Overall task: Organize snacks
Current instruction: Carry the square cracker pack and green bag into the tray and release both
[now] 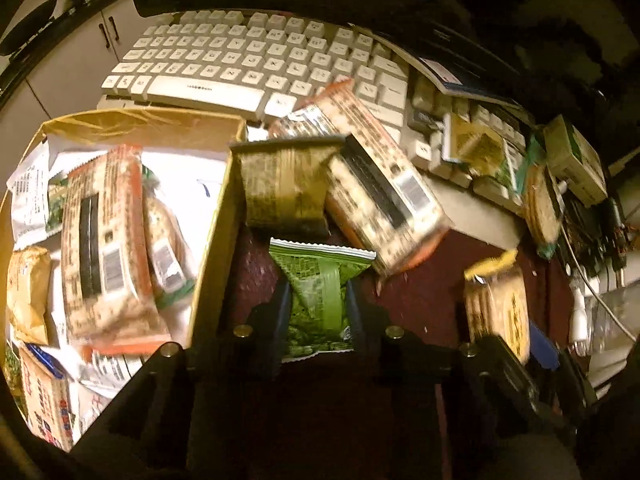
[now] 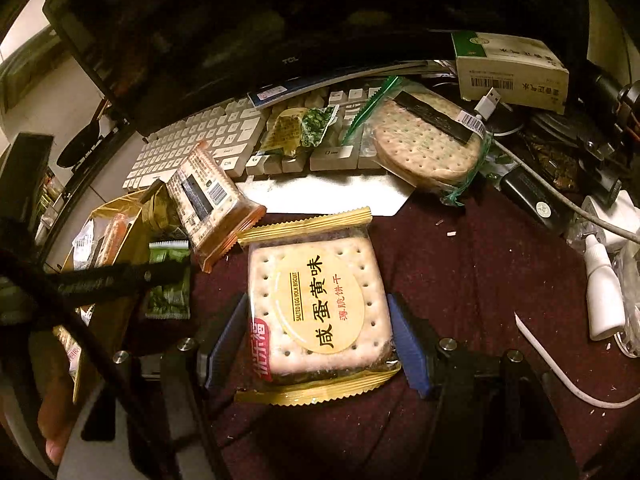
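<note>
- The left gripper (image 1: 318, 300) has its two blue fingers (image 1: 280, 304) pressed on both sides of a small green foil snack packet (image 1: 316, 296), so it grips this packet above the dark red table cloth (image 1: 420, 292).
- The same green foil snack packet (image 2: 170, 280) shows in the right wrist view, at the left side, just beside the wall of the open brown cardboard box (image 2: 120, 216).
- In the left wrist view, the open brown cardboard box (image 1: 216, 216) stands just left of the held packet. Inside it lie several snacks, among them a long orange-edged cracker pack (image 1: 108, 248) and a pale yellow wrapped bun (image 1: 26, 292).
- A dark olive foil snack packet (image 1: 286, 184) lies just beyond the green one, next to the box wall. A second orange-edged cracker pack (image 1: 372, 176) leans partly on the white computer keyboard (image 1: 248, 64).
- The right gripper (image 2: 320, 336) holds a square salted egg yolk biscuit pack with gold crimped edges (image 2: 320, 304); its blue fingers (image 2: 408, 344) touch the two sides of the pack, which rests on the dark red table cloth (image 2: 480, 264).
- Farther away, a round cracker in a clear green-edged wrapper (image 2: 428, 144) lies at the keyboard's right end, and a small yellow-green sachet (image 2: 296, 128) lies on the keys.
- A white dropper bottle (image 2: 604, 292) stands at the right, well apart from the snacks.
</note>
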The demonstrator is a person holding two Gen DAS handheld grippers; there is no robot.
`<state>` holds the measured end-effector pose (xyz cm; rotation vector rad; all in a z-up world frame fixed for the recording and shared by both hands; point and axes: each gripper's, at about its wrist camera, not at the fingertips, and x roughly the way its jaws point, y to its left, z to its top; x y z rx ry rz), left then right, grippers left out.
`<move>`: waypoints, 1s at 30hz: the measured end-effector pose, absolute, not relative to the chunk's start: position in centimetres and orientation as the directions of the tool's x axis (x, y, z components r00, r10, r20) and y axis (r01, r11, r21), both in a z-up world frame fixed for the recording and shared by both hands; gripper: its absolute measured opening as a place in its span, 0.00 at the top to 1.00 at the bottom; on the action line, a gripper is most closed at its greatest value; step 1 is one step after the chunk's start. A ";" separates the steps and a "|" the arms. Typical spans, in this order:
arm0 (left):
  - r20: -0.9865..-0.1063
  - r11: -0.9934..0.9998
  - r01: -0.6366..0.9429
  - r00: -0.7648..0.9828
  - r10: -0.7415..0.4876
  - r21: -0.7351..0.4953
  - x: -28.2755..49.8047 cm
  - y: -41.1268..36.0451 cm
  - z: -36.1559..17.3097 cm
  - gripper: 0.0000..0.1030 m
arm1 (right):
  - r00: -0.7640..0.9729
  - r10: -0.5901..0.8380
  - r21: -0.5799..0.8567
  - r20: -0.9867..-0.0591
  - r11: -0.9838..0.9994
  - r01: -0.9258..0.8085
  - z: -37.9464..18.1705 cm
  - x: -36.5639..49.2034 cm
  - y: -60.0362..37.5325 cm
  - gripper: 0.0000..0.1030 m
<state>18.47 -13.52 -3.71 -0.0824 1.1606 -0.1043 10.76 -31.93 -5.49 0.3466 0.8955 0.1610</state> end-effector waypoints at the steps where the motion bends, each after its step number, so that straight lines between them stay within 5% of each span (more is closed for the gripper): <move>1: -0.911 0.992 0.047 0.391 -0.130 -0.121 18.0 -13.6 -3.8 0.71 | 0.618 0.279 0.360 -0.735 0.933 0.007 -5.5 10.8 -31.9 0.33; 4: -0.911 0.992 0.069 0.395 -0.120 -0.101 16.5 -14.2 -4.0 0.71 | 0.619 0.276 0.356 -0.735 0.934 0.007 -5.5 10.9 -31.8 0.33; 7: -0.913 0.994 0.092 0.396 -0.097 -0.066 15.1 -15.0 -4.6 0.56 | 0.620 0.263 0.337 -0.739 0.941 0.003 -5.5 11.0 -31.5 0.32; 10: -0.907 0.992 0.124 0.418 -0.059 -0.008 14.2 -15.6 -5.0 0.55 | 0.621 0.250 0.317 -0.743 0.948 -0.002 -5.6 11.1 -31.2 0.32; 20: -0.898 0.992 0.115 0.428 -0.104 -0.060 13.6 -14.8 -4.8 0.70 | 0.629 0.243 0.309 -0.739 0.951 -0.004 -5.6 11.1 -31.2 0.33; 30: -0.842 0.963 0.132 0.468 -0.268 -0.233 7.5 -10.9 -0.9 0.71 | 0.696 0.344 0.389 -0.630 0.916 -0.101 -3.9 9.8 -31.2 0.33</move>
